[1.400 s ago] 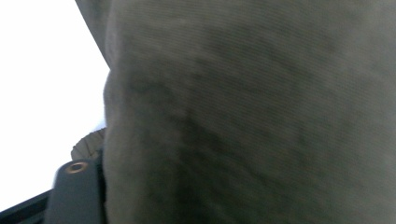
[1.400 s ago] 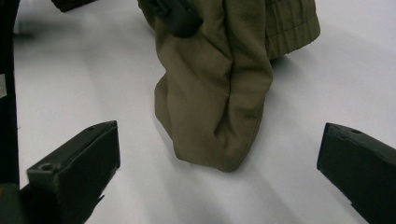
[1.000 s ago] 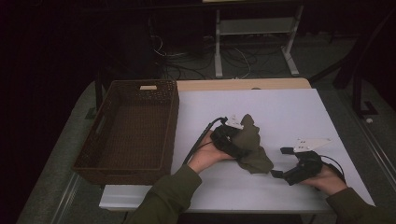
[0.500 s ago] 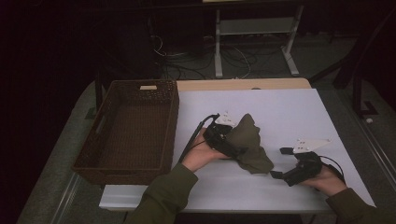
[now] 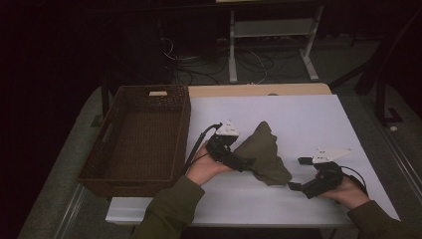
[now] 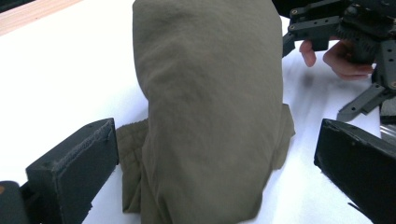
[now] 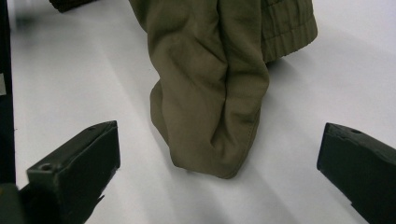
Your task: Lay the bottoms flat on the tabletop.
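A white-topped table (image 5: 298, 114) carries a crumpled olive-green cloth (image 5: 263, 152) near its middle, with a dark woven basket (image 5: 137, 139) standing just left of that cloth.

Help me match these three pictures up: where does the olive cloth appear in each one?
High view: olive cloth lies mid-table, between both hand-held grippers.
Left gripper view: cloth rises at centre, between open jaws.
Right gripper view: cloth hangs in from the top centre, ahead of open jaws.
Shared landmark: white table.
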The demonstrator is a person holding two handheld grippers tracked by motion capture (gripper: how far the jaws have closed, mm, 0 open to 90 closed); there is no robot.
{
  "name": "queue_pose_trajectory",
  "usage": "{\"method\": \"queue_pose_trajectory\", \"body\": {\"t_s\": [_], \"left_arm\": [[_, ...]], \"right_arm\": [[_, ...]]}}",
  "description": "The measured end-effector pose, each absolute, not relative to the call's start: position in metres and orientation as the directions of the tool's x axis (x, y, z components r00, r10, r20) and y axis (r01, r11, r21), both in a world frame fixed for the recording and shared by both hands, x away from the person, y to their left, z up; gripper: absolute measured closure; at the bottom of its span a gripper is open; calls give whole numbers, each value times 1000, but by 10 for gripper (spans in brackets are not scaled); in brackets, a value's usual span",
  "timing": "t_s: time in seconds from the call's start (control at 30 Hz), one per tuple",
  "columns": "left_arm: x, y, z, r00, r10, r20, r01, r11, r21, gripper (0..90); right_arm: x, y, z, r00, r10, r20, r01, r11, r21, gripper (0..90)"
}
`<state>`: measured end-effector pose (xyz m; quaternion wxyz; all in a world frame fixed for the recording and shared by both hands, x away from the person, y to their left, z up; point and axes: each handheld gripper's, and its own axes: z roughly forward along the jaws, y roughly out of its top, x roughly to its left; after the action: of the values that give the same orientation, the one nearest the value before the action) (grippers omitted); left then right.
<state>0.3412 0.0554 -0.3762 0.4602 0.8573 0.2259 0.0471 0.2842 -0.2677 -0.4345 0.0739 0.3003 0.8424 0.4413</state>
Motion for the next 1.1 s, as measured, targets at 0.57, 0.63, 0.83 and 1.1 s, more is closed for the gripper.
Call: {"method": "queue_pose_trajectory", "body": {"t_s": [0.57,0.63,0.83,1.1], "left_arm": [[322,87,-402,870,475,-134,373,-457,807,0],[319,90,-408,861,479,-170,400,-430,810,0],[306,96,-417,849,505,-158,401,-419,815,0],[292,107,-427,859,492,-143,389,-445,806,0]], "right_arm": [[286,-266,-435,-807,573,142,444,431,786,0],[285,-266,-435,-810,570,138,442,438,783,0],[284,-267,-434,-810,568,145,441,428,789,0],[285,-267,-433,-800,581,149,450,417,789,0]]}}
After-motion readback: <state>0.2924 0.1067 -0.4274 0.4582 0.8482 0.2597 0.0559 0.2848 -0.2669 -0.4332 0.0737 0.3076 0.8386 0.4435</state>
